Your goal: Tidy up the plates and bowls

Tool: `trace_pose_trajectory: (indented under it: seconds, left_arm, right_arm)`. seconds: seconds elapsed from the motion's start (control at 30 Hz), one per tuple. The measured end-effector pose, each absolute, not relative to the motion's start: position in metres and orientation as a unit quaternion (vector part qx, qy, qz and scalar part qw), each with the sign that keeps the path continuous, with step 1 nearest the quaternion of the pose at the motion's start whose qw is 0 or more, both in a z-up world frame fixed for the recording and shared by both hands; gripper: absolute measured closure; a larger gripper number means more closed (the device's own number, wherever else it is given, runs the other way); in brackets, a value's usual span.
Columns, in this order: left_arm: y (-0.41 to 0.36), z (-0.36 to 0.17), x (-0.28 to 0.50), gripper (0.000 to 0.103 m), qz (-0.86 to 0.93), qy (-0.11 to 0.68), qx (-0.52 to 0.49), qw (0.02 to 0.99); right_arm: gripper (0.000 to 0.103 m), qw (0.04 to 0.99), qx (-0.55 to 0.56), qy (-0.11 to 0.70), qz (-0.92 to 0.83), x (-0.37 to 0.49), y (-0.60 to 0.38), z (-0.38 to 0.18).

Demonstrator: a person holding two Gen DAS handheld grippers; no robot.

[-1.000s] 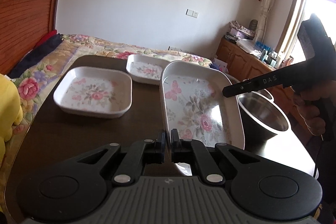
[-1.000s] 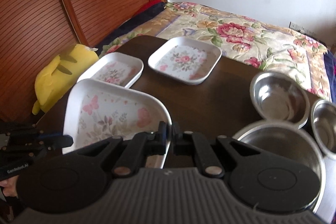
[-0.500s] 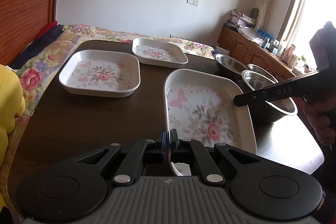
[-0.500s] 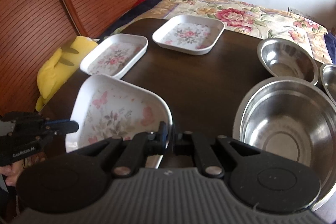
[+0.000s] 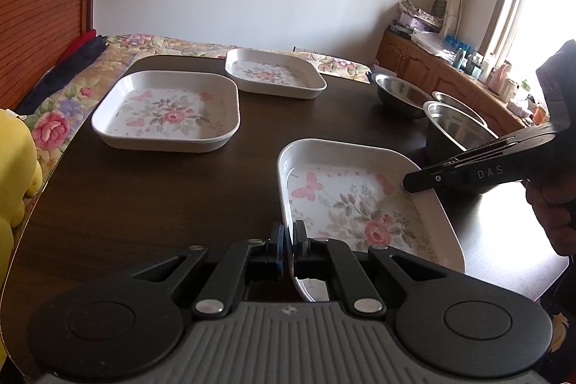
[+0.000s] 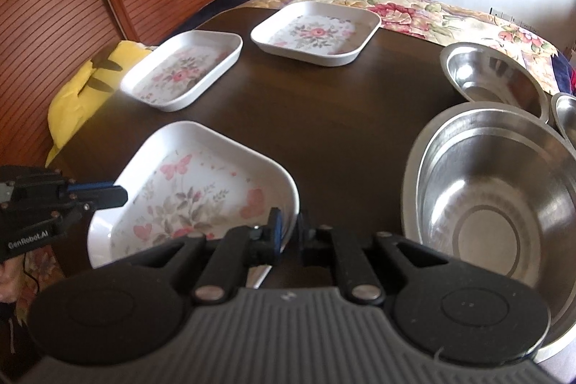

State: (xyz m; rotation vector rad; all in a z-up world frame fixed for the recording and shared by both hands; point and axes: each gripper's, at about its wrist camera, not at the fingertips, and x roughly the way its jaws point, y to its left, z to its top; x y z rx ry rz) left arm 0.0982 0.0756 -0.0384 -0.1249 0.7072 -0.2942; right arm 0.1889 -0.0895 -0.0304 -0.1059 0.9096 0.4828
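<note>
A white square plate with a rose and butterfly print (image 5: pixel 360 204) (image 6: pixel 194 189) is held low over the front of the dark table (image 5: pixel 144 204). My left gripper (image 5: pixel 288 236) is shut on its near left rim. My right gripper (image 6: pixel 288 229) is shut on the opposite rim corner. In the left wrist view the right gripper (image 5: pixel 410 182) reaches in from the right over the plate's edge, with a hand behind it. Whether the plate rests on the table, I cannot tell. Two more floral plates (image 5: pixel 165 110) (image 5: pixel 273 74) lie flat farther back.
A large steel bowl (image 6: pixel 489 204) stands just right of the held plate, with a second steel bowl (image 6: pixel 493 74) behind it and a third bowl's edge (image 6: pixel 565 110) at the right. A yellow plush toy (image 6: pixel 82 85) sits off the table's left edge. A flowered bed cover (image 6: pixel 414 2) lies beyond.
Both grippers have brought the plate down from a raised, tilted hold to nearly level, close to the tabletop. The other plates and bowls stayed where they were.
</note>
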Motion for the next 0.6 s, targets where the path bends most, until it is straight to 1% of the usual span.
trace_pose_trajectory:
  seconds: [0.23,0.6]
  left_arm:
    - [0.0744,-0.0416,0.1005,0.070,-0.140,0.348,-0.059,0.925]
    - [0.0747,-0.0410,0.1020,0.070,-0.138,0.348,-0.057,0.926]
  right_arm:
    - [0.092,0.869,-0.061,0.435,0.228,0.1900,-0.0874,-0.0363]
    - [0.091,0.881,-0.094,0.409,0.217,0.1870,-0.0826,-0.0299]
